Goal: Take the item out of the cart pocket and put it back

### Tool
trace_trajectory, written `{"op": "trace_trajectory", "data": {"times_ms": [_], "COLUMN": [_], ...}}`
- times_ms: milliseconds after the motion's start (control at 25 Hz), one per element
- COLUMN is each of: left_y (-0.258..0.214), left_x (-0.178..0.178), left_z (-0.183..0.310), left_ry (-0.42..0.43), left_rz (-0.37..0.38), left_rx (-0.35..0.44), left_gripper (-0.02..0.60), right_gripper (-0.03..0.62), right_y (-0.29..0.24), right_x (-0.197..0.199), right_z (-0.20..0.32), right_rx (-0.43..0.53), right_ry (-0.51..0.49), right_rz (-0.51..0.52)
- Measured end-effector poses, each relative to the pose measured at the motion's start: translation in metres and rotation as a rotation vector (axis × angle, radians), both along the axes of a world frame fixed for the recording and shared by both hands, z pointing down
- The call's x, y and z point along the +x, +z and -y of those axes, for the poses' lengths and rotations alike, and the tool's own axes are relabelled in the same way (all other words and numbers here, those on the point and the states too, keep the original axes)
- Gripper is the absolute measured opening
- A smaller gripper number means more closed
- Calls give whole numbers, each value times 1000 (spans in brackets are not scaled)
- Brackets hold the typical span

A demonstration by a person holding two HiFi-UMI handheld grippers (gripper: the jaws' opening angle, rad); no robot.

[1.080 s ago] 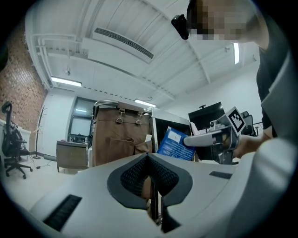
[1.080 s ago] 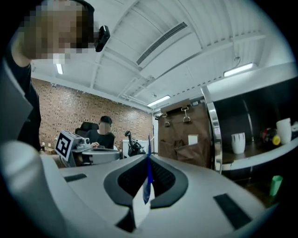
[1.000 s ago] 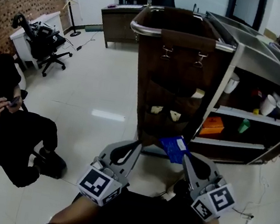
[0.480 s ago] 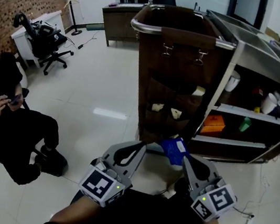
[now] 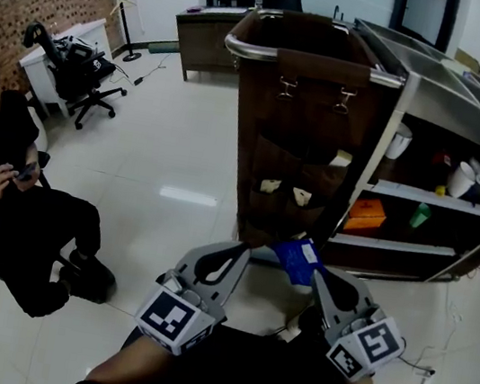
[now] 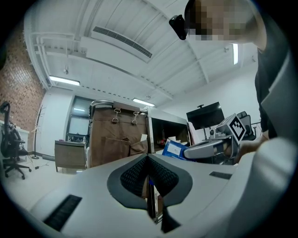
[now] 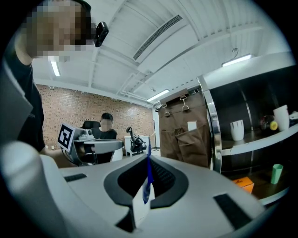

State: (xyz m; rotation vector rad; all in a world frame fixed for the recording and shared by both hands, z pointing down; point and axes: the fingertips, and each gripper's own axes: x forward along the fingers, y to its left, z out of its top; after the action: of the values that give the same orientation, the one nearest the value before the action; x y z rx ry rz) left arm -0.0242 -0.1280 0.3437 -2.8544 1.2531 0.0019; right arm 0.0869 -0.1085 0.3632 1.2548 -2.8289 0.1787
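A brown fabric organizer (image 5: 298, 142) with several pockets hangs from the cart's metal rail (image 5: 246, 49); small white items peek out of three pockets (image 5: 300, 196). My right gripper (image 5: 317, 269) is shut on a blue packet with a white label (image 5: 296, 257), held low in front of the organizer, away from the pockets. In the right gripper view the packet (image 7: 144, 196) stands edge-on between the jaws of the right gripper (image 7: 149, 162). My left gripper (image 5: 240, 249) sits just left of the packet, jaws together and empty; its own view shows the left gripper (image 6: 148, 160) closed, with the packet (image 6: 174, 148) off to the right.
The cart's open shelves on the right hold an orange box (image 5: 365, 215), a green bottle (image 5: 418, 215) and white cups (image 5: 461, 180). A person in black (image 5: 10, 203) sits at the left on the tiled floor area, near an office chair (image 5: 74, 68). A desk (image 5: 202, 34) stands behind.
The left gripper has drifted slightly right, toward the packet. The right gripper and the blue packet stay almost where they were.
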Motion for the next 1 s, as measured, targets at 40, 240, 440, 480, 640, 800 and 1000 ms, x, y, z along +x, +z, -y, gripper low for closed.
{"op": "trace_trajectory", "data": {"times_ms": [40, 240, 440, 480, 640, 800, 1000], "left_y": [0, 3, 3, 4, 1, 2, 3], "left_x": [0, 0, 2, 2, 2, 1, -1], "left_z": [0, 1, 0, -1, 2, 3, 4], "left_ry": [-1, 13, 21, 21, 13, 9, 5], "left_rz": [0, -22, -12, -11, -13, -11, -8], "left_rx": [0, -40, -34, -35, -11, -8, -9], "left_gripper": [0, 0, 0, 0, 0, 0, 0], "right_gripper": [15, 15, 15, 15, 15, 15, 15], "right_y": [0, 3, 3, 3, 5, 6, 6], "right_x": [0, -1, -2, -2, -1, -1, -2], "right_z": [0, 2, 3, 3, 4, 4, 4], "right_rx": [-1, -5, -8, -9, -13, -16, -19], "right_ry": [0, -1, 0, 1, 0, 1, -5], "right_rz": [1, 4, 6, 5, 6, 7, 7]}}
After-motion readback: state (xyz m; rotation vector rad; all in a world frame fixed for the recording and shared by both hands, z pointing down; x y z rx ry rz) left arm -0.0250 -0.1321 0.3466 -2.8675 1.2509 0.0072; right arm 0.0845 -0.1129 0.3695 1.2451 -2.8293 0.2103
